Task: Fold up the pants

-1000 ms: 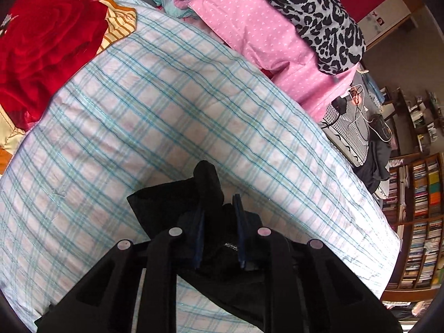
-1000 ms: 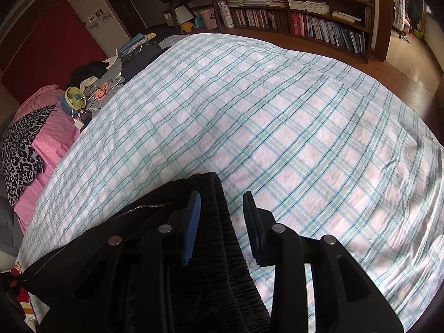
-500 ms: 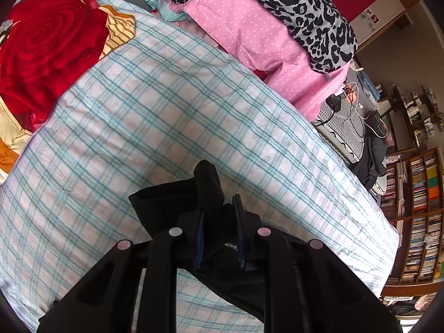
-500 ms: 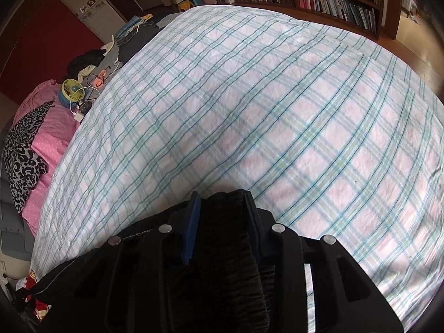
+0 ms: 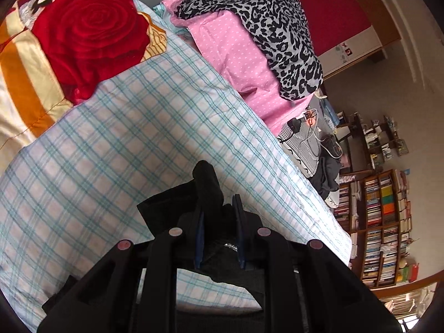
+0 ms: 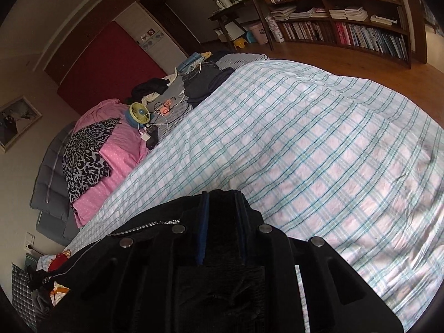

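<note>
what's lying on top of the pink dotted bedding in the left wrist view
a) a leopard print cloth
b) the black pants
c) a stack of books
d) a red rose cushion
a: the grey and black leopard print cloth is draped over the pink dotted bedding, while the black pants are pinched in the left gripper over the plaid sheet.

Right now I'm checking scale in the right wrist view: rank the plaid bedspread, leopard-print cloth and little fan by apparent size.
1. plaid bedspread
2. leopard-print cloth
3. fan, though it lies farther away, so true size is unsure.
</note>
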A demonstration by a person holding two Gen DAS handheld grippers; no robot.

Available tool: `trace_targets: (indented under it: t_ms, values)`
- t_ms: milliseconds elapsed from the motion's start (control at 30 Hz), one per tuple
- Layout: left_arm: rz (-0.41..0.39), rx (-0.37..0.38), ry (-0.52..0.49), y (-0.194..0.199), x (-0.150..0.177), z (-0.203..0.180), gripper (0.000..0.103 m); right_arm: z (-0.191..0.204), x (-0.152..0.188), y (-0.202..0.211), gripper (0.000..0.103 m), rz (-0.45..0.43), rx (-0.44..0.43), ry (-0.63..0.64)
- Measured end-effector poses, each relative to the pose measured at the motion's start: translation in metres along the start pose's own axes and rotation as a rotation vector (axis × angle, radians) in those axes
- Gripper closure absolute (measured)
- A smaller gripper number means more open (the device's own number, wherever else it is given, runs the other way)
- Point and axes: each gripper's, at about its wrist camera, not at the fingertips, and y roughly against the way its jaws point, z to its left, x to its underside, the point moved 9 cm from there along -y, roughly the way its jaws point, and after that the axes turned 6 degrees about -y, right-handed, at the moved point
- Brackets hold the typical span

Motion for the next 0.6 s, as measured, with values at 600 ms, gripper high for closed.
trace_targets:
  t_ms: [600]
  values:
    - [-0.096, 0.094, -0.041, 0.106, 0.146, 0.113, 0.085, -0.068, 0.12, 0.132, 0.094, -0.002, -0.008, -0.017]
